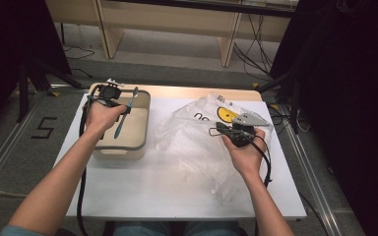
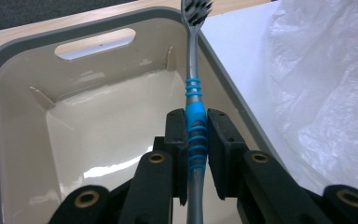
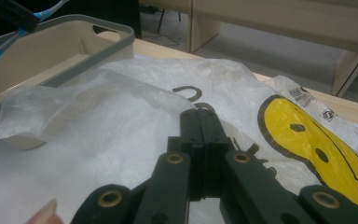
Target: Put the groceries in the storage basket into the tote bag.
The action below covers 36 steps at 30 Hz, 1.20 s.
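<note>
My left gripper [image 1: 124, 108] [image 2: 196, 116] is shut on the blue grip of a grey and blue toothbrush [image 1: 126, 112] [image 2: 194, 88]. It holds the brush in the air over a beige bin with a grey rim [image 1: 145, 118] [image 2: 23, 46], bristle head pointing to the far side. The bin's inside looks bare. My right gripper [image 1: 211, 131] [image 3: 200, 112] hovers over a crumpled clear plastic bag [image 1: 192, 142] [image 3: 121, 107] printed with a yellow smiley face. Its jaws are pressed together with nothing visible between them.
The bin and bag lie on a white tabletop [image 1: 152, 191] with a wooden strip along its far edge. The bag spreads over the table's right half, right beside the bin's right wall. Wooden furniture legs [image 1: 109, 34] and cables stand on the floor beyond.
</note>
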Each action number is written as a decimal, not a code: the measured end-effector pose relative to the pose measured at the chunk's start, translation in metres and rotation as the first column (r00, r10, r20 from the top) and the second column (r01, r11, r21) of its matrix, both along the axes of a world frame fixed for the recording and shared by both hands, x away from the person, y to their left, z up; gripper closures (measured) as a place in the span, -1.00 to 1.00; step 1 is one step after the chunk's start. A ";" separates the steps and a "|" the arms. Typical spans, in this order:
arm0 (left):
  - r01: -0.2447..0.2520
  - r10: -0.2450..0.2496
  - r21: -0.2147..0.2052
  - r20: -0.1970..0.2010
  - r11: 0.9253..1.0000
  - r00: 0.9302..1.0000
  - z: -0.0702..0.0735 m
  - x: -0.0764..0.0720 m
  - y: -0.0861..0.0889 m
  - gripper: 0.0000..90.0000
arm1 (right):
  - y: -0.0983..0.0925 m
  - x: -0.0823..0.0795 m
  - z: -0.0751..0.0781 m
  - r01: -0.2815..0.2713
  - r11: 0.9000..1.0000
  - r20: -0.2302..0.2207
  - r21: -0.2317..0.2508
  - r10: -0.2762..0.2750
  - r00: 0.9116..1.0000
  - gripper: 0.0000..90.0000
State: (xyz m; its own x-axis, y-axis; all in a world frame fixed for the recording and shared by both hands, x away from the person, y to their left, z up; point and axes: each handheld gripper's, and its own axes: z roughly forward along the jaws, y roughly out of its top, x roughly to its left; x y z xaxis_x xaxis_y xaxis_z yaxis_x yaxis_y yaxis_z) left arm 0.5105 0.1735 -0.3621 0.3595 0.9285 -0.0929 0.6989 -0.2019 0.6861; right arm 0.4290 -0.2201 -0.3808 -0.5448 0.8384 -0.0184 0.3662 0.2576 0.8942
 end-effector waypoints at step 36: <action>0.162 -0.162 0.002 0.055 0.987 0.985 0.013 -0.038 -0.043 0.74 | 0.002 0.000 -0.001 -0.005 1.000 -0.001 -0.005 0.005 1.000 1.00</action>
State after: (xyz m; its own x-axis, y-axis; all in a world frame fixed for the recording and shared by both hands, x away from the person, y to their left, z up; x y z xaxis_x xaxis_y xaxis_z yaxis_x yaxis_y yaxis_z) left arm 0.4724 0.1308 -0.3489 0.5101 0.8572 -0.0708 0.6182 -0.3082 0.7231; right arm 0.4285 -0.2184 -0.3816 -0.5493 0.8353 -0.0222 0.3658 0.2643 0.8924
